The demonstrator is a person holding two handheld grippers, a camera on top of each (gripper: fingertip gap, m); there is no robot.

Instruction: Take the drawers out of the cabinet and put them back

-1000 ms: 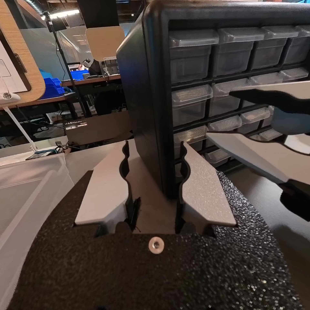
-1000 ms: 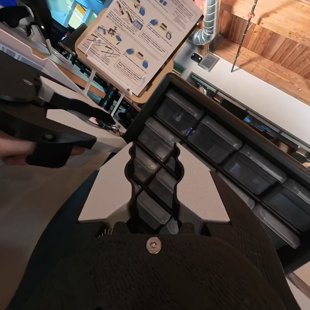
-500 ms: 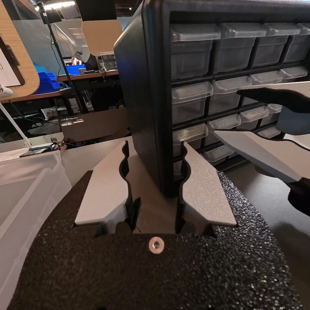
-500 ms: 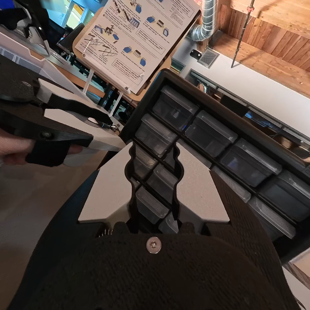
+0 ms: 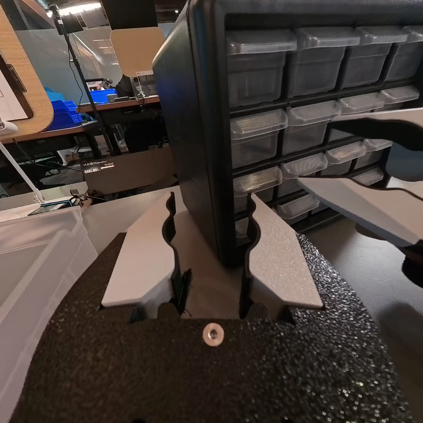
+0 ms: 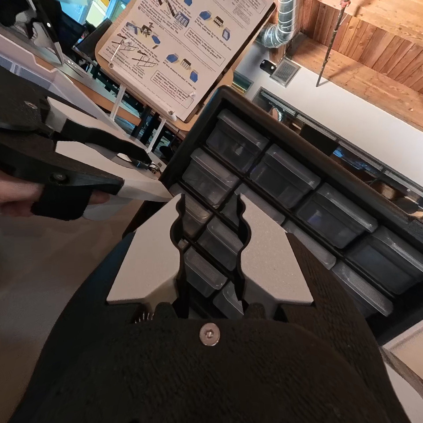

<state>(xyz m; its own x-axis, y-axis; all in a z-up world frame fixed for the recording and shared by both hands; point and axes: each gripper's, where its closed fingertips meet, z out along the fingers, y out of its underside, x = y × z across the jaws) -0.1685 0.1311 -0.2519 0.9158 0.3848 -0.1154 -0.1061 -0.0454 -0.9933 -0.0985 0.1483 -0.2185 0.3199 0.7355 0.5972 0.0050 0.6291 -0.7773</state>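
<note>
A black cabinet (image 5: 183, 137) with rows of clear plastic drawers (image 5: 256, 135) stands on the table, and all the drawers in view sit in their slots. My left gripper (image 5: 211, 194) is open and empty, with its fingers either side of the cabinet's lower front left corner. My right gripper (image 6: 210, 195) is open and empty, close in front of the small drawers (image 6: 219, 242) of the left columns. It also shows in the left wrist view (image 5: 315, 152), in front of the lower rows. The left gripper also shows in the right wrist view (image 6: 160, 178), beside the cabinet (image 6: 274, 119).
A clear plastic bin (image 5: 34, 251) stands on the table left of the left gripper. A board with an instruction sheet (image 6: 183, 45) stands on a stand behind the cabinet. A hand (image 6: 13, 199) holds the left gripper. Desks and blue bins (image 5: 61, 112) lie farther back.
My right gripper has drawn back slightly to the right in the left wrist view. The cabinet sits slightly higher in the right wrist view. Both grippers stay open.
</note>
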